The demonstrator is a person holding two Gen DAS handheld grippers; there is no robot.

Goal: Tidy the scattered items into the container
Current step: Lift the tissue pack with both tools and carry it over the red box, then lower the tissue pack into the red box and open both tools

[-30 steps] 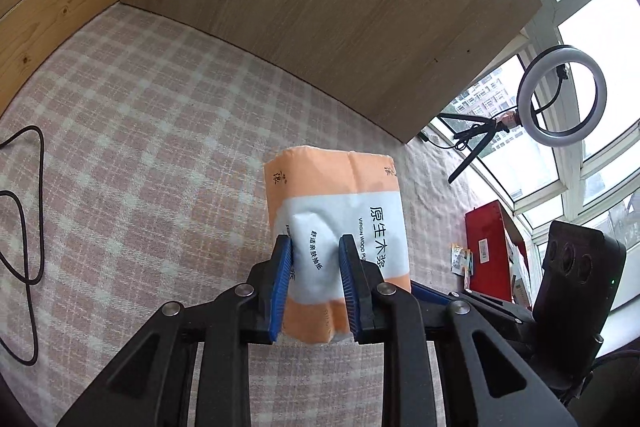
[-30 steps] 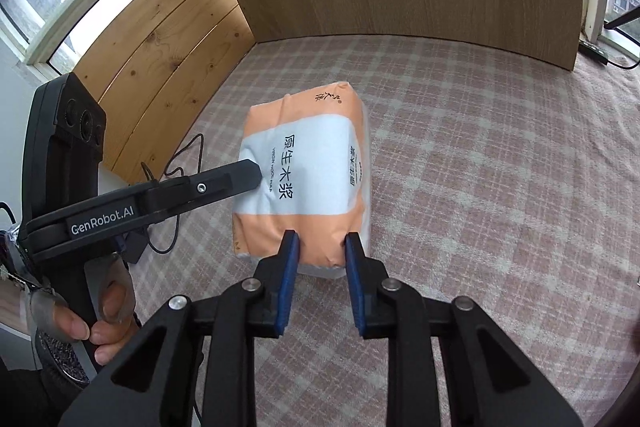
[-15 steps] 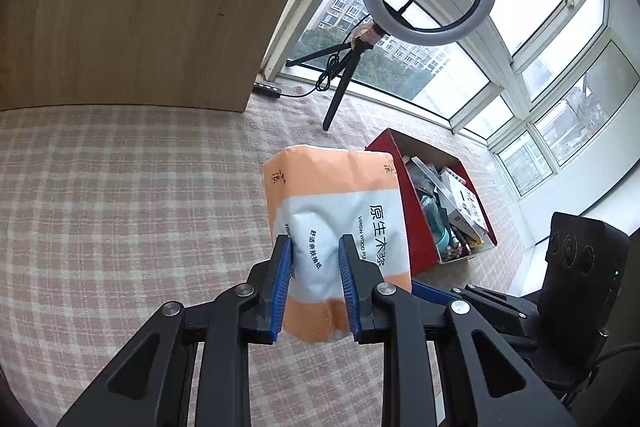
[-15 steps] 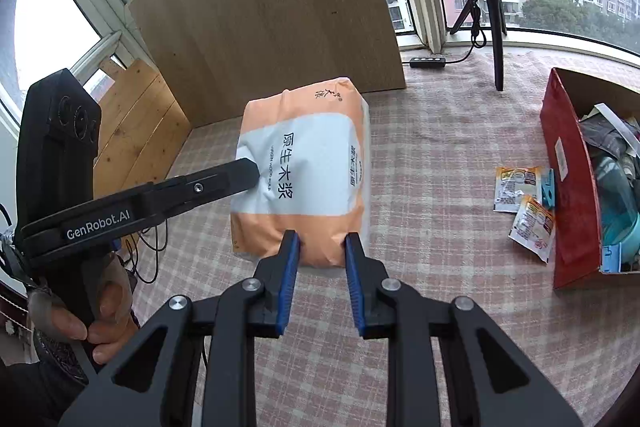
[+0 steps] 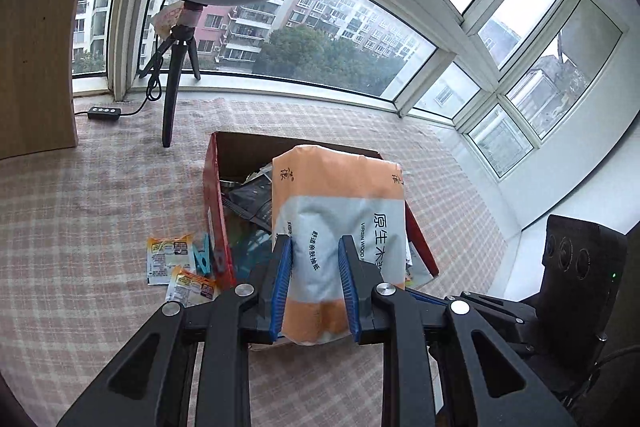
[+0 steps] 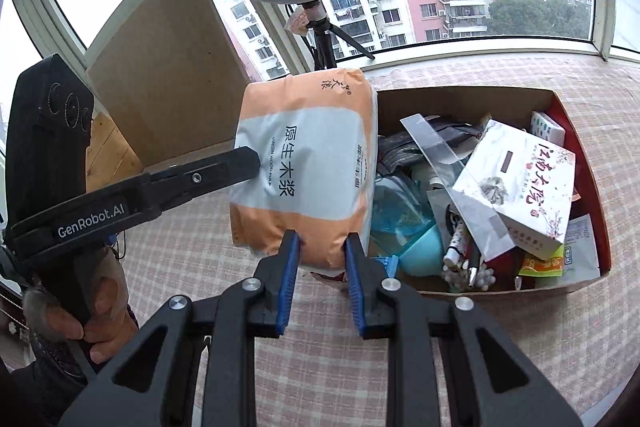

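Note:
An orange and white tissue pack (image 5: 340,227) is held in the air by both grippers. My left gripper (image 5: 315,251) is shut on its side. My right gripper (image 6: 322,247) is shut on its end, where the pack (image 6: 308,163) also shows. The pack hangs over the near left part of a red cardboard box (image 5: 214,211) that is full of items. In the right wrist view the box (image 6: 588,163) holds a white tissue carton (image 6: 520,183), a teal bowl (image 6: 420,247) and several small things.
Two snack sachets (image 5: 168,255) and a blue clip (image 5: 203,257) lie on the checked cloth left of the box. A ring light on a tripod (image 5: 176,83) stands behind the box, with its cable switch (image 5: 104,113). A wooden panel (image 6: 168,87) stands at the left.
Both grippers have swung right with the pack, from bare cloth by the wooden panel to over the red box. Their grip on the pack is unchanged.

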